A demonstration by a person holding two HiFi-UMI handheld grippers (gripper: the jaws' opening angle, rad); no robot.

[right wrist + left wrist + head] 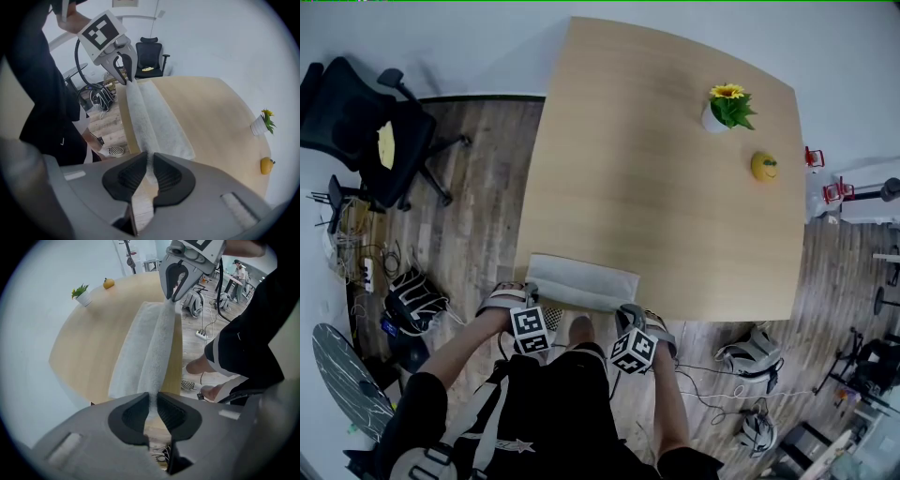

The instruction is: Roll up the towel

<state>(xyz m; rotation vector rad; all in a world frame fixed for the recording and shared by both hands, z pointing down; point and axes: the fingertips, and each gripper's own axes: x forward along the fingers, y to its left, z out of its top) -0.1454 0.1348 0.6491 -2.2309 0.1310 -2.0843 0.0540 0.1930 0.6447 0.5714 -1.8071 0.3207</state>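
A pale grey towel (581, 279) lies at the near edge of the wooden table (666, 187), its long side along that edge. My left gripper (528, 300) is shut on the towel's near left corner, and my right gripper (629, 311) is shut on the near right corner. In the left gripper view the towel (140, 345) rises as a pinched ridge from my left gripper (152, 401) to the right gripper (174, 292) at the far end. In the right gripper view the towel (157, 124) runs the same way from my right gripper (149, 161) to the left gripper (123, 71).
A potted sunflower (727, 105) and a small yellow fruit-like thing (765, 166) stand at the table's far right. A black office chair (366, 131) is on the floor at the left. Bags (412, 300) and cables lie on the floor beside the table.
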